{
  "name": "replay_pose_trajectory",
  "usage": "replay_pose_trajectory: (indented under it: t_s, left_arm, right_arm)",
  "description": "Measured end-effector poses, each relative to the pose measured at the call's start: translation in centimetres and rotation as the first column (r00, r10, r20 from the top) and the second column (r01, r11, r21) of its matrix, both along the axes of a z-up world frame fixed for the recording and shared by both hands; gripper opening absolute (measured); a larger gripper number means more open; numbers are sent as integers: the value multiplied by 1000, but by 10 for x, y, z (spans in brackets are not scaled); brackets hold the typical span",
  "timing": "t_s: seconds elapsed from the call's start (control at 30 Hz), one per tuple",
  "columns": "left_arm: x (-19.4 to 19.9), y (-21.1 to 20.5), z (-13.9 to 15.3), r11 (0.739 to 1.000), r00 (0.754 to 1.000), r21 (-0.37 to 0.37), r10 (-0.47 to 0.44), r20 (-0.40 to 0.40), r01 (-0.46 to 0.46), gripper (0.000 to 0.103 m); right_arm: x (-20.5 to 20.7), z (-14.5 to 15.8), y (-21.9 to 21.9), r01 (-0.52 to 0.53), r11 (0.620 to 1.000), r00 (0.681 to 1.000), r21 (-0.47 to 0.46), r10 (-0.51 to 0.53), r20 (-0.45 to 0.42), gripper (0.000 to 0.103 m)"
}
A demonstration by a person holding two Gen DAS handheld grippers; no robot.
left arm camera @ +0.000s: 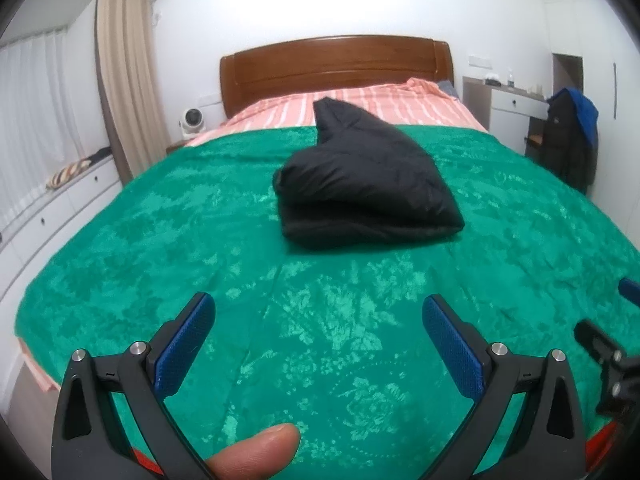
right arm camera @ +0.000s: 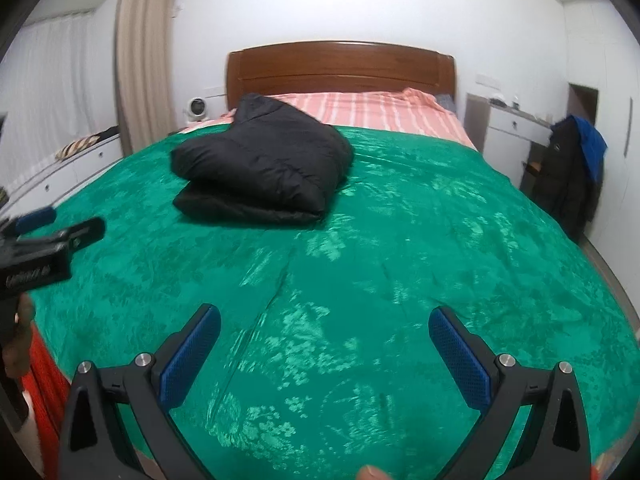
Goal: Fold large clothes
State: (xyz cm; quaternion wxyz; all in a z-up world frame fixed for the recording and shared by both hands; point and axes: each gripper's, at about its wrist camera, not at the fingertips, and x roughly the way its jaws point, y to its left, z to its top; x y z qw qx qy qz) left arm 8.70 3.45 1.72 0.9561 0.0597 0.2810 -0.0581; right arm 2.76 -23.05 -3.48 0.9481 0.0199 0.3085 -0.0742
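— Lying folded in the upper middle of the left wrist frame: a black puffy quilted jacket, stacked in two thick layers on a green patterned velvet bedspread, one tapered end pointing up toward the brown wooden headboard.

— And in the right wrist frame?

— Sitting upper left of centre there, the same black jacket, again resting on the green bedspread, just below a pink striped sheet.

— Grippers?

— Hovering at the bottom of the left wrist frame, the left gripper, spread wide and released, holding nothing, its blue textured pads well apart over bare bedspread. Showing at the bottom of the right wrist frame, the right gripper, likewise released, gaping wide, gripping nothing. Both well short of the jacket.

— Elsewhere?

— Hanging at the right edge of each frame, a dark coat with a blue hood; standing at upper left, a beige curtain.
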Motion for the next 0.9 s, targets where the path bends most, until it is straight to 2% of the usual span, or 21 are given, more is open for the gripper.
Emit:
replay_pose_trajectory:
  t_s: [0.17, 0.27, 0.4, 0.53, 0.7, 0.9]
  left_arm:
    - [-3, -3, 21, 1000, 1000, -16, -20, -18, 20, 103]
    - [-6, -3, 26, 1000, 999, -1, -30, -25, 30, 103]
    - [-5, -1, 28, 999, 998, -8, -33, -57, 33, 103]
    - [-2, 3, 26, 999, 994, -37, -34, -107, 31, 103]
    - [-2, 3, 28, 998, 991, -53, -35, -132, 28, 103]
    - [-11, -1, 40, 998, 987, -41, -59, -150, 53, 103]
  right_arm:
    - [7, 30, -9, 68, 998, 997, 11, -68, -35, 103]
    - [7, 39, -9, 75, 997, 996, 34, -73, -50, 103]
    - [8, 43, -3, 84, 996, 993, 29, -81, -86, 103]
    - [8, 46, 2, 81, 997, 992, 6, -80, -93, 103]
    - [8, 50, 2, 82, 997, 992, 2, -82, -94, 103]
    - [0, 58, 8, 69, 996, 990, 51, -62, -127, 103]
